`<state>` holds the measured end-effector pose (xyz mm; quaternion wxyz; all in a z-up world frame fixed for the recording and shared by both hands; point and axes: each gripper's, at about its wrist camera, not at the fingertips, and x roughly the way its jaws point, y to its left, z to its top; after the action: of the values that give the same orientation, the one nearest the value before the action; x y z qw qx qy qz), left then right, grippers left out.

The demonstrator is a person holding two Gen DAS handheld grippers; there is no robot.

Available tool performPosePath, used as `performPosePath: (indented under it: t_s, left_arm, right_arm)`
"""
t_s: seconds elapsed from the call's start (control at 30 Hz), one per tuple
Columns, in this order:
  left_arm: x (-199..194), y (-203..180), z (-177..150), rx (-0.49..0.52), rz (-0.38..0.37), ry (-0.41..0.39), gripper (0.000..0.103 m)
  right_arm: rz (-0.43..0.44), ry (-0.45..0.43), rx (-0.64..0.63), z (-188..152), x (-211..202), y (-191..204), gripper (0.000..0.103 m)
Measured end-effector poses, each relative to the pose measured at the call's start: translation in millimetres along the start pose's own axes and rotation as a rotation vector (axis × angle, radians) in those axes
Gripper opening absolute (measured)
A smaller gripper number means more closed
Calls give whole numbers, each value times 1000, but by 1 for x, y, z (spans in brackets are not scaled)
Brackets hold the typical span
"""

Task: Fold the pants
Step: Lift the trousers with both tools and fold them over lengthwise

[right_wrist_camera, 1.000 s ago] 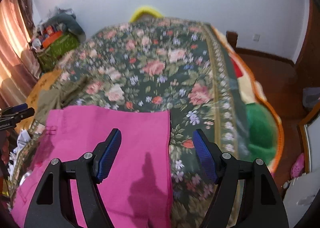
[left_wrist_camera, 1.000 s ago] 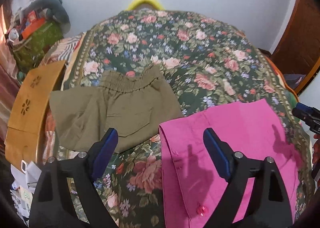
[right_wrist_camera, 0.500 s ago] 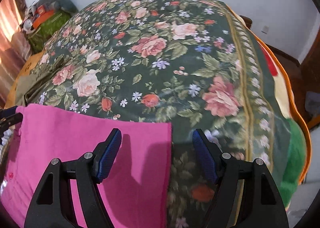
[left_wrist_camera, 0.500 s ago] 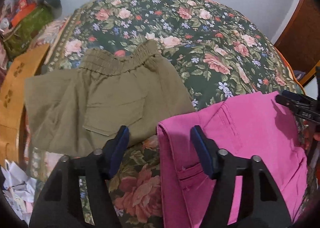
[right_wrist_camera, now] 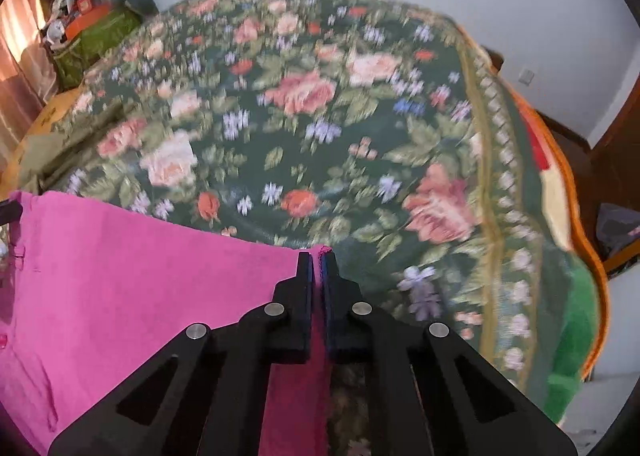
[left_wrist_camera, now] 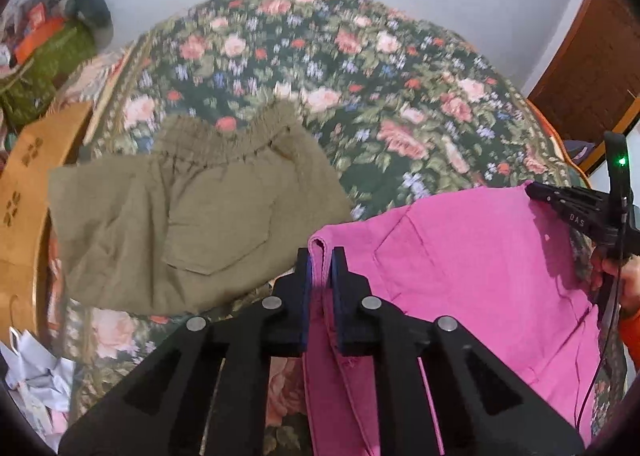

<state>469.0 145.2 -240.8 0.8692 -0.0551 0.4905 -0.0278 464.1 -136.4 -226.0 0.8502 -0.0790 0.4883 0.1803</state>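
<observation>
Floral bedspread [left_wrist_camera: 400, 88] fills both views, with a pale wall behind it and a brown door at the upper right of the left wrist frame. Olive shorts [left_wrist_camera: 192, 216] lie spread at centre left of that frame, apart from the work in hand, and a brown paper bag [left_wrist_camera: 28, 192] sits at the far left edge.

Pink pants [left_wrist_camera: 472, 256] lie on the near part of the bed, at lower right in the left view and lower left in the right view [right_wrist_camera: 120, 276]. Left gripper [left_wrist_camera: 320, 256] has its jaws closed on the pants' left far corner, a small roll of cloth showing between them. Right gripper [right_wrist_camera: 318, 256] has its jaws pinched on the opposite far corner, at the pants' right edge; it also shows from the side at the right edge of the left view [left_wrist_camera: 568, 208].

So each gripper holds one end of the same far edge, and that edge runs left to right between them. The rest of the cloth stretches back toward the person, below the jaws. Judging by this, the coming fold depends on both ends travelling together, keeping the edge taut; neither hand is nearer than the other.
</observation>
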Motion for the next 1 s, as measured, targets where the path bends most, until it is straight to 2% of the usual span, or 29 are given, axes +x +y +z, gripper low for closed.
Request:
performPosePath:
  t_s: [0.13, 0.27, 0.43, 0.77, 1.0]
  left_arm:
    - [-29, -6, 12, 15, 10, -60, 9]
    - [-65, -11, 26, 16, 12, -130, 8]
    - [-101, -15, 32, 26, 18, -169, 8]
    - [-149, -29, 0, 71, 30, -174, 8]
    - [-178, -37, -38, 86, 39, -203, 8]
  right_arm:
    - [42, -68, 56, 13, -33, -9, 3]
    - [45, -157, 48, 31, -75, -4, 3]
    - [78, -224, 61, 41, -117, 0, 3]
    - [128, -276, 63, 6, -176, 21, 3]
    - [88, -342, -3, -33, -219, 33, 3]
